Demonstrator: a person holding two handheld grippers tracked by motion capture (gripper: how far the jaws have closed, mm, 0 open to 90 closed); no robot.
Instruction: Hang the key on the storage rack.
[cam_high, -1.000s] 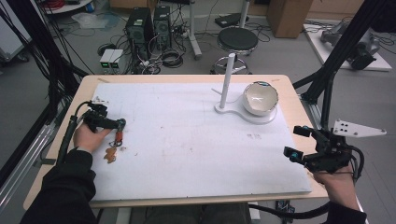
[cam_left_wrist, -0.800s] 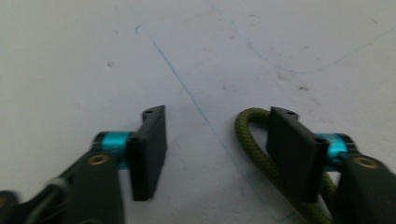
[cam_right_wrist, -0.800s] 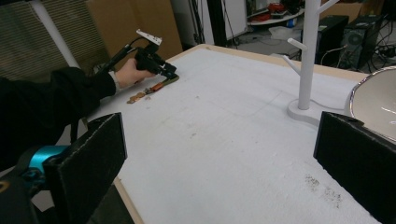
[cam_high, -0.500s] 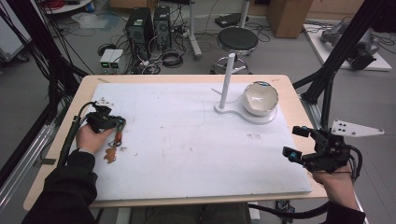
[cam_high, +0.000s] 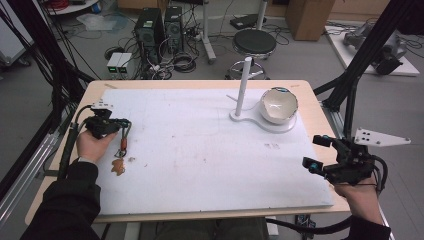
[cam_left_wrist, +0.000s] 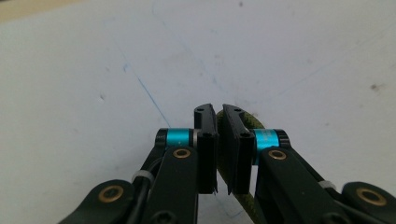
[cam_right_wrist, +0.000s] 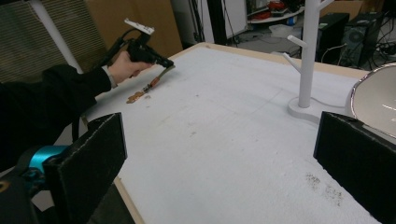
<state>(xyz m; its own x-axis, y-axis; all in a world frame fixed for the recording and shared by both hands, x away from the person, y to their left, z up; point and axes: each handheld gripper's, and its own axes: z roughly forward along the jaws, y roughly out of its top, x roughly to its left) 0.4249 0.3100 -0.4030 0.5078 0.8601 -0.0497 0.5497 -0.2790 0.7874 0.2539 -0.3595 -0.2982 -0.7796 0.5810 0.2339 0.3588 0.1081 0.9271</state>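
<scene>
Olive braided cord (cam_left_wrist: 254, 122) pinched between left gripper (cam_left_wrist: 218, 116) jaws, orange tag (cam_high: 118, 166) trailing on white table (cam_high: 200, 150); right gripper (cam_high: 320, 152) jaws wide apart.

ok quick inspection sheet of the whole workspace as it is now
surface: white mat on a wooden table, faint stains
job's things: olive strap with an orange-brown charm lying on the mat; white peg stand; white bowl on the stand's base
clutter: nothing seen
grippers: left gripper shut on the strap; right gripper open, at the mat's right edge
cables: one trails from each gripper
surroundings: stool, computer towers, floor cables
</scene>
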